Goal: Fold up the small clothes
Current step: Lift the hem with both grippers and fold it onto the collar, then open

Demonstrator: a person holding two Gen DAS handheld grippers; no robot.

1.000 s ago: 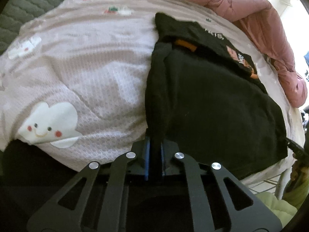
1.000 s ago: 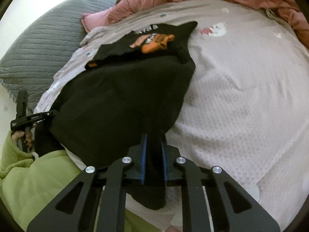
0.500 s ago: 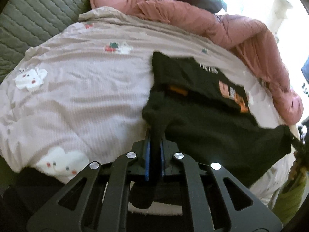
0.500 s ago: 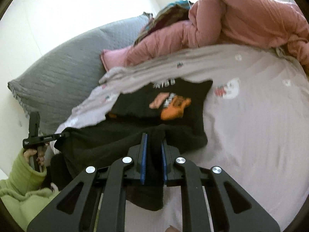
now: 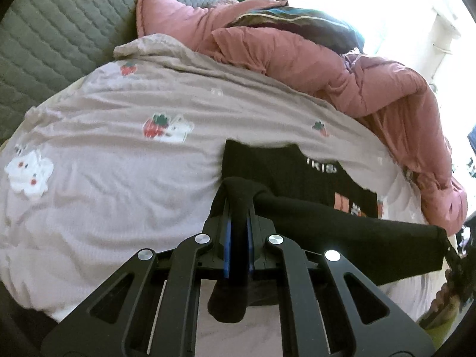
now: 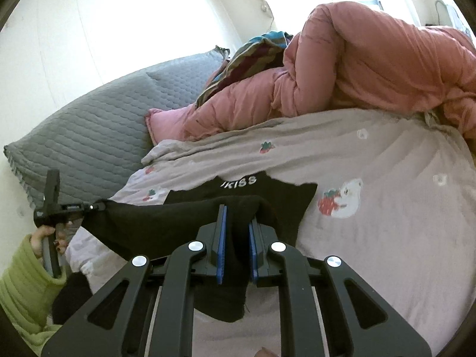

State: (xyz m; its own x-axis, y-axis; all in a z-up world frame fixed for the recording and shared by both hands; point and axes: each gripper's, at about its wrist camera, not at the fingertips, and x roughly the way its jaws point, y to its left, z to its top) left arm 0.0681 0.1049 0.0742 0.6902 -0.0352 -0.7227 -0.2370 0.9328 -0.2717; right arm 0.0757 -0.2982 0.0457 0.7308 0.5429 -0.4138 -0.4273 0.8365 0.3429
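A black T-shirt (image 5: 342,223) with orange and white print lies on the bed, its near edge lifted and stretched taut between both grippers. My left gripper (image 5: 238,205) is shut on one corner of that edge, and a tail of fabric hangs below the blue pads. In the right wrist view my right gripper (image 6: 238,214) is shut on the other corner of the black T-shirt (image 6: 166,223). The far part with the white lettering rests flat on the sheet. At the left of the right wrist view the left gripper (image 6: 98,206) shows, held by a hand in a green sleeve (image 6: 26,282).
The bed has a pale pink sheet (image 5: 119,178) with strawberry and bear prints. A pink duvet (image 6: 372,68) is heaped along the far side with a striped garment (image 6: 253,53) on it. A grey quilted pillow (image 6: 89,131) sits at the head.
Both grippers have risen and moved toward the far side of the bed, carrying the shirt's near edge up and over its printed part. The cameras now look more level.
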